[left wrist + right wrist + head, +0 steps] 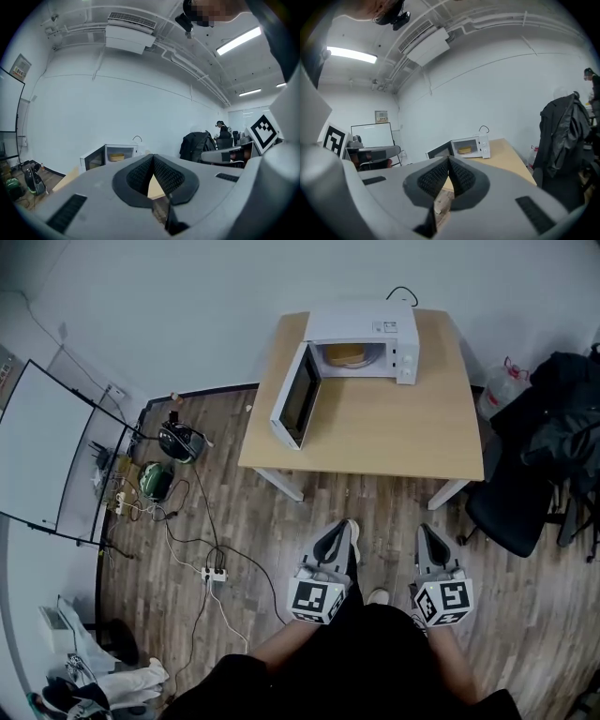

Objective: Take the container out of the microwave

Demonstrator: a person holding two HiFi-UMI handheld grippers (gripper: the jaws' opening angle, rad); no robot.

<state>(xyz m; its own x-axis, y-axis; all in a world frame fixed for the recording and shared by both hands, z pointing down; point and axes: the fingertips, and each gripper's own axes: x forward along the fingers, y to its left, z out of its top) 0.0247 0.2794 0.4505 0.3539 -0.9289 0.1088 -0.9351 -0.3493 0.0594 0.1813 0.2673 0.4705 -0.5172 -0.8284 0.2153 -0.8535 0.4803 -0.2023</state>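
Nearest in, the left grey two-jaw gripper (341, 531) and the right grey two-jaw gripper (427, 532) are held low in front of the person, jaws pressed together on nothing. I'd guess that's just a carry pose, since they're well short of the light wooden table (375, 437). Further back on it, the white box microwave (361, 326) has its door (294, 397) swung wide, so the tan round container (348, 354) inside looks reachable but isn't out yet.

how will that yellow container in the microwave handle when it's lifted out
The container looks low and wide, so it probably will not tip or roll. It seems small beside the microwave, so likely light. Too far off to judge stiffness or grip.
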